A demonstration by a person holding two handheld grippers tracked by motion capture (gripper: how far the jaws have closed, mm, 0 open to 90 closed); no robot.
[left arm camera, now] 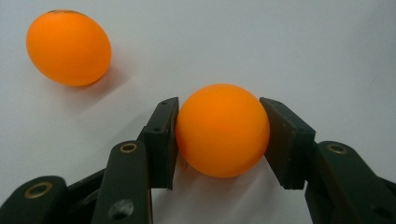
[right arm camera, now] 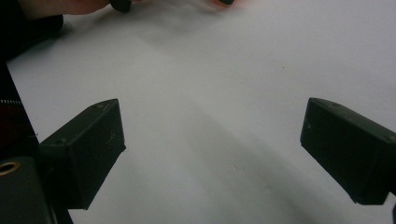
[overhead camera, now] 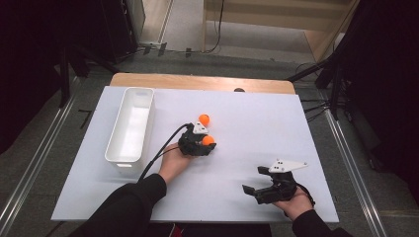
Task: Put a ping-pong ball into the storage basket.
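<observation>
Orange ball (left arm camera: 222,130) sits pinched between the two black fingers (left arm camera: 161,140) of the left gripper (overhead camera: 200,143), near the middle of the desk (overhead camera: 257,123); being round, it has no long axis and points no way that can be told. In the left gripper view its underside meets the white desk surface, with a finger pad pressed on each flank. A second orange ball (overhead camera: 204,119) lies loose on the desk just beyond the held one, toward the far edge, apart from the fingers. The white bin (overhead camera: 131,129) stands lengthwise near the desk's left edge, its long axis running from the near side toward the far side; its inside looks bare white. The left hand (overhead camera: 174,163) reaches in from the near edge, forearm slanting toward the desk's centre, gripper held low. The right gripper (overhead camera: 254,190) is held by the right hand (overhead camera: 296,202) near the near right corner, aimed leftward, its fingers (right arm camera: 86,154) spread wide over bare desk with nothing between them.
</observation>
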